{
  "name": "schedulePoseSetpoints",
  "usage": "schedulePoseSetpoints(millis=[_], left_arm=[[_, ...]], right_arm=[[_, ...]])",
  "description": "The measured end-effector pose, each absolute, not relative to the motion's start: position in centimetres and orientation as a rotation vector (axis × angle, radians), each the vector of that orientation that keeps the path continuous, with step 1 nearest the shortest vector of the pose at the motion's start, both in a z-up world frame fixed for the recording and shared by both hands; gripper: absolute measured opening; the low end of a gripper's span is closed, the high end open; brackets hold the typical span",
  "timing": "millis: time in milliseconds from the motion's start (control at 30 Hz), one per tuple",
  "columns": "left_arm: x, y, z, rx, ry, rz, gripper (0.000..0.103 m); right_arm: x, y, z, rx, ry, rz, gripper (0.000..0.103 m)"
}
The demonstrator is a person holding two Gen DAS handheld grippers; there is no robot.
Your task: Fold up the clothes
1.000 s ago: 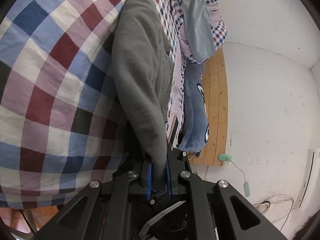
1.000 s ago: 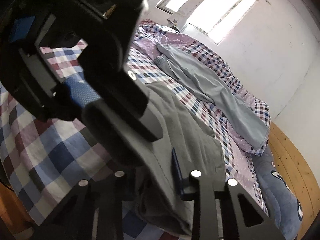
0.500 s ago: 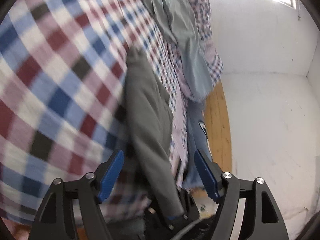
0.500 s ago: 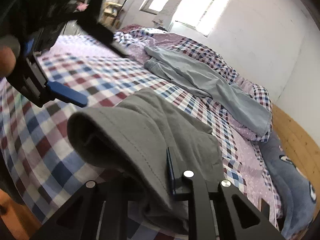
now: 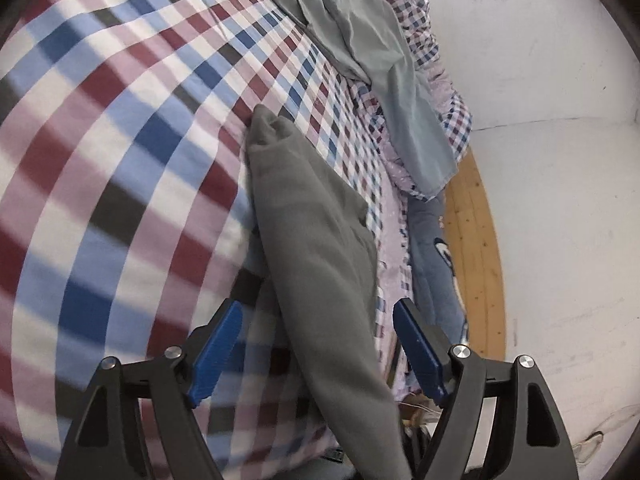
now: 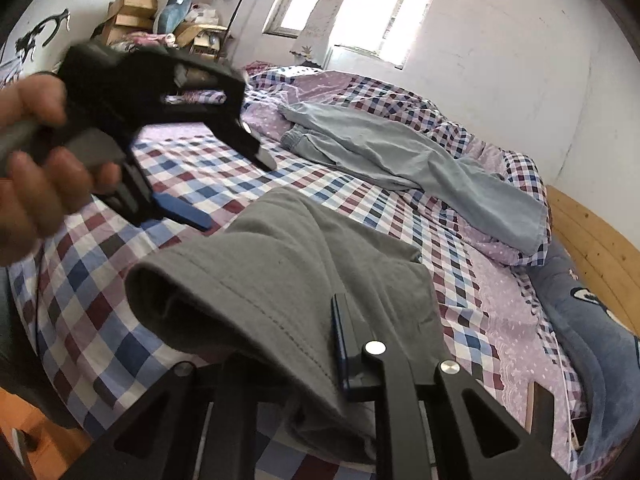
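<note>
A grey garment (image 5: 312,240) lies in a long bunched strip on the checked bedsheet (image 5: 120,140). It runs up toward the camera between the blue pads of my left gripper (image 5: 316,344), which stands wide open and touches nothing. In the right wrist view my right gripper (image 6: 304,356) is shut on a folded edge of the grey garment (image 6: 280,248) and holds it raised off the bed; its left finger is hidden under the cloth. A hand holds the left gripper (image 6: 208,196) above the sheet at the left. Light blue trousers (image 6: 400,160) lie spread farther back.
A rumpled purple checked duvet (image 6: 460,136) sits under the trousers. A blue plush pillow (image 6: 580,320) hangs at the bed's right edge beside the wooden frame (image 6: 592,232). Cardboard boxes (image 6: 136,0) stand in the far corner. A white wall (image 5: 540,160) is to the right.
My left gripper let go of the grey garment, opened wide and drew back from it. My right gripper kept its hold on the garment and rose a little.
</note>
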State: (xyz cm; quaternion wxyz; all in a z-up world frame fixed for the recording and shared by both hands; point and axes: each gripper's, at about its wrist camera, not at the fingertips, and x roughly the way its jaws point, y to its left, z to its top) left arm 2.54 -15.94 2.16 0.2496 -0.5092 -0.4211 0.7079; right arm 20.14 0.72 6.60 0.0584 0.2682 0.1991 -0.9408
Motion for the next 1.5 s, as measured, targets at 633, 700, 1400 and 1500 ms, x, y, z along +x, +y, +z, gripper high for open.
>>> schedulePoseSetpoints(millis=[633,700,1400,1500], left_arm=[[-7.0,-11.5,0.3,-1.371,-1.09,1.954,0.07],[-7.1,-11.1,0.4,-1.387,-1.07,1.961,0.052],[-2.5,-16.2,10.4,-1.243,-1.016,2.107,0.006],[-2.0,-18.1,13.0,-1.214,-1.003,2.132,0.006]], right_arm=[[21.9,6.9,8.5,0.83,0.263,-2.929,0.014],[22.1,7.1,8.4,0.838,0.256,-2.932,0.014],[25.8,3.9,11.7,0.737,0.306,-2.897,0.009],[25.5,2.6,13.1,0.706,0.263,-2.872,0.009]])
